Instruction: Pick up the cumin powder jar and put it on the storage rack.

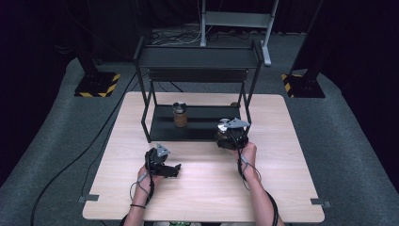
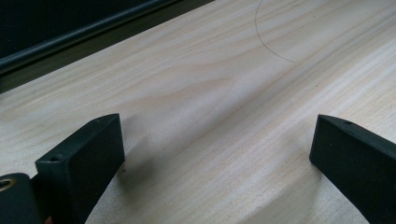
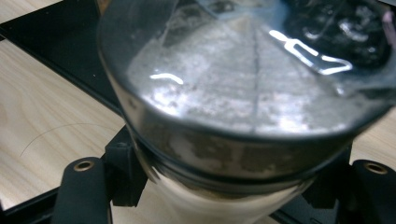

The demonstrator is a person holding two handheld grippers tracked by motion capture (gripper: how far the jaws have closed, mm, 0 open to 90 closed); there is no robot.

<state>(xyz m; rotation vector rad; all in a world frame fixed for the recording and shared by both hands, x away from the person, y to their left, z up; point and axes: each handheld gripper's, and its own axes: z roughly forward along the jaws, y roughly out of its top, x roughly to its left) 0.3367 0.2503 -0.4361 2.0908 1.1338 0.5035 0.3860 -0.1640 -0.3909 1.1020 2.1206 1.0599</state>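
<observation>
Clear glass jar with a pale, grainy powder clinging to its inner wall sits clamped in the right gripper; in the right gripper view the two black jaws press on the jar's lower part from either side, so that gripper is closed on it. In the high view the jar is hidden under the gripper's grey three-cornered plate, and the gripper hangs at the front right corner of the black metal shelf rack, just over the front edge of the rack's lower black tray. The right gripper view shows light wood and the dark tray edge beneath the jar; whether the jar rests on anything I cannot tell.

Farther left on the same lower tray stands a small brown jar with a dark lid, upright and well apart from the held one.

Nearer the person, the left gripper lies low over the light wooden table, well apart from the rack and from the right gripper. In the left gripper view its black jaws stand wide apart with bare wood between them, gripping nothing. A thin curved pencil line is drawn on the wood ahead of them. Black cables trail from both grippers along the person's forearms.
</observation>
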